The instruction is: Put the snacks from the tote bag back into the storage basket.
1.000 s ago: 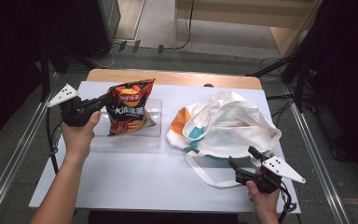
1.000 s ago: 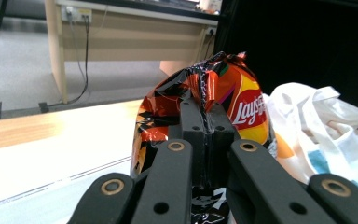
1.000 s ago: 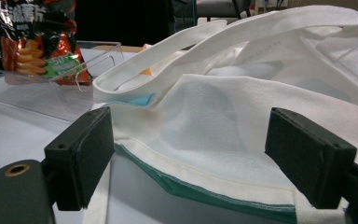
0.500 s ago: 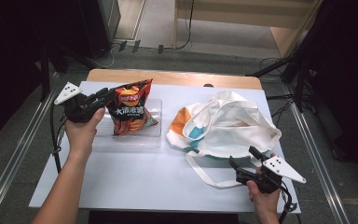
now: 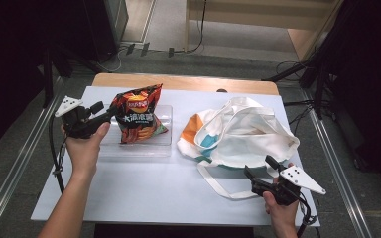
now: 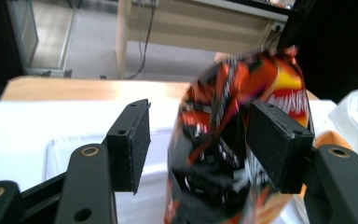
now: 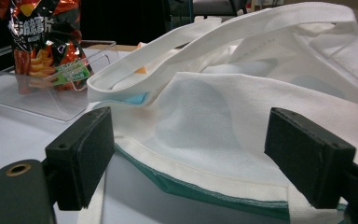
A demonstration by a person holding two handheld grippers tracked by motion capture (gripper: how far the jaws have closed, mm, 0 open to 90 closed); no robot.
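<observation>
The chip bag (image 5: 138, 118) is stood upright in a clear tray (image 5: 162, 147) on the counter (image 5: 144, 191), between the wide-open jaws of the left gripper (image 5: 108, 114), apparently positioned for a grasp. The right gripper (image 5: 259, 170) is held at the tote (image 5: 243, 131) hem, jaws wide apart and empty, presumably so the mouth can be opened.

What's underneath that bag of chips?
The chip bag stands upright in a shallow clear plastic tray on the white table. The bag covers the tray floor directly beneath it.

Bare table (image 5: 144, 191) front-centre between both hands; chip bag (image 5: 138, 119) in clear tray (image 5: 164, 144) and tote bag (image 5: 243, 134) obstructing behind.
</observation>
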